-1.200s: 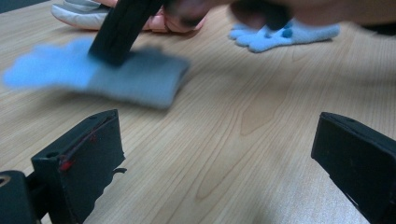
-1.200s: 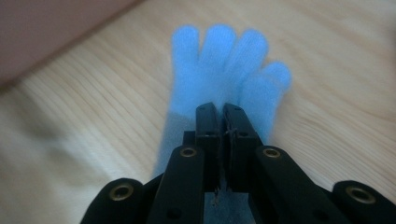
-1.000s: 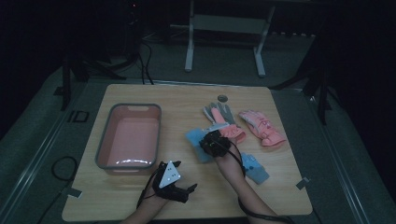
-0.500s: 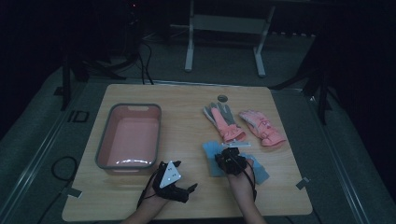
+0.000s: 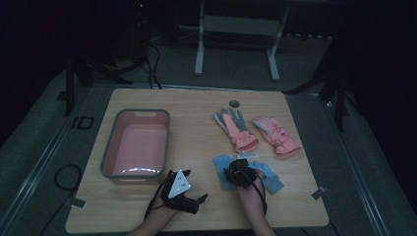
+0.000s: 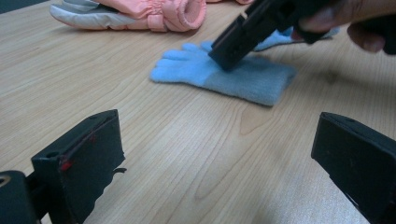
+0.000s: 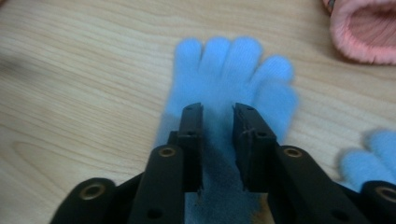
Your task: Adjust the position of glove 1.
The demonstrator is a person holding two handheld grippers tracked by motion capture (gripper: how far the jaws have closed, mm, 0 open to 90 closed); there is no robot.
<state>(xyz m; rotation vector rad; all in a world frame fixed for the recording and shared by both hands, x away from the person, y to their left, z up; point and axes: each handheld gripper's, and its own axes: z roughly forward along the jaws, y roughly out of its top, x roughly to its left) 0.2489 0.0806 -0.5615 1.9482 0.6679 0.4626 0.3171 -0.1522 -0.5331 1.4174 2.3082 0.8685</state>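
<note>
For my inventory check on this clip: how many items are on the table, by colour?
Blue gloves: 2
Pink gloves: 2
Pink tub: 1
Total: 5

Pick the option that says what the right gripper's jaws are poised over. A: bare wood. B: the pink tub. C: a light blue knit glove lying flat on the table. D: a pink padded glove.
C: in the right gripper view the right gripper points down over the light blue knit glove, its jaws slightly apart above the flat palm.
</note>
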